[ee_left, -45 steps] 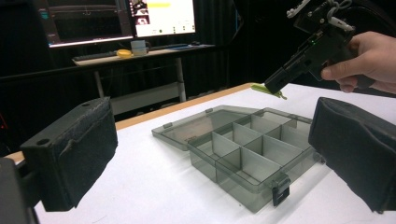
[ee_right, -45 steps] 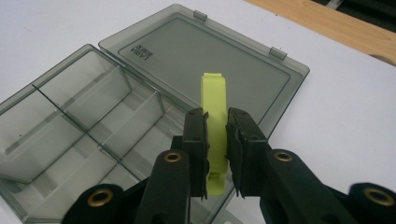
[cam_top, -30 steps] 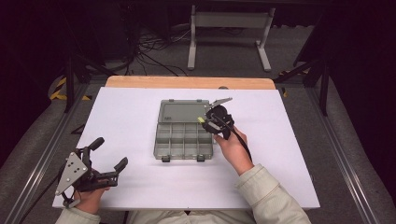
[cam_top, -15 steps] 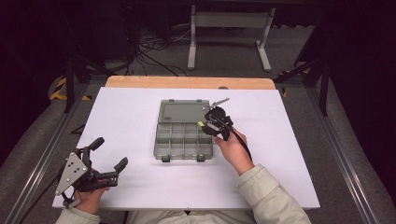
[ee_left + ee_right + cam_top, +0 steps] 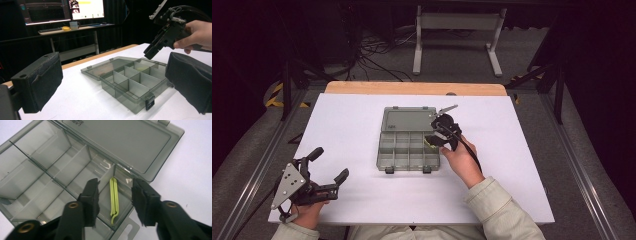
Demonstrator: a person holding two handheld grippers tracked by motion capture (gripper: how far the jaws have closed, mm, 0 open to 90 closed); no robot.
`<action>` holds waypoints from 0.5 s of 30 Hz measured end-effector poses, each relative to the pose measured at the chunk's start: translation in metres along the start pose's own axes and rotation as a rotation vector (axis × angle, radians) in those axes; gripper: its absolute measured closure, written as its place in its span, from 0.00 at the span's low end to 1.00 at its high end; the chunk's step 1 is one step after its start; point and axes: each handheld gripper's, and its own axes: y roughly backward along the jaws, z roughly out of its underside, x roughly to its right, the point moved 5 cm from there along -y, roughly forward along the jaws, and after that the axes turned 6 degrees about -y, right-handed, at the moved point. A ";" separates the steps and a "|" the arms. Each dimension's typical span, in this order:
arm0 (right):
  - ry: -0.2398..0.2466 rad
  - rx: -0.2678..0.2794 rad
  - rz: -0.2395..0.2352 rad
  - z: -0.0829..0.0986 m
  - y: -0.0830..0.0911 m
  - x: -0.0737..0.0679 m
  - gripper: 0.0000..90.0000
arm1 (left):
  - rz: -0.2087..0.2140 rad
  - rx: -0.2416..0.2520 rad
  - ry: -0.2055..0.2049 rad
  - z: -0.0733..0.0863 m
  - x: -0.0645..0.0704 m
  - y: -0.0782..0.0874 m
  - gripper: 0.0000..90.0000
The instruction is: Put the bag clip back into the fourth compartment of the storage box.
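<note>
Fig.: R gripper (image 5: 115, 202) over open organiser box (image 5: 409, 145), jaws apart, holding nothing.
Yellow-green clip (image 5: 114, 199) lies in box's far-right compartment, between the jaws; L gripper (image 5: 328, 166) wide open, resting well apart near table (image 5: 522, 165) corner.

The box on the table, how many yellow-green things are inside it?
1. The yellow-green clip lies in a corner compartment of the box, next to the open lid, right between the right tongs. The other compartments look empty.
</note>
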 end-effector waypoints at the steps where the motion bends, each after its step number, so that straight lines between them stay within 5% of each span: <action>1: 0.005 0.013 -0.005 -0.001 0.002 0.000 0.53 | 0.000 0.001 0.000 0.000 0.000 0.000 0.02; 5: 0.026 0.086 -0.060 -0.006 0.018 -0.001 0.31 | 0.000 0.000 0.002 0.000 0.000 0.000 0.02; 15: 0.082 0.219 -0.105 -0.007 0.058 -0.005 0.10 | 0.000 -0.003 -0.002 0.000 0.000 -0.001 0.02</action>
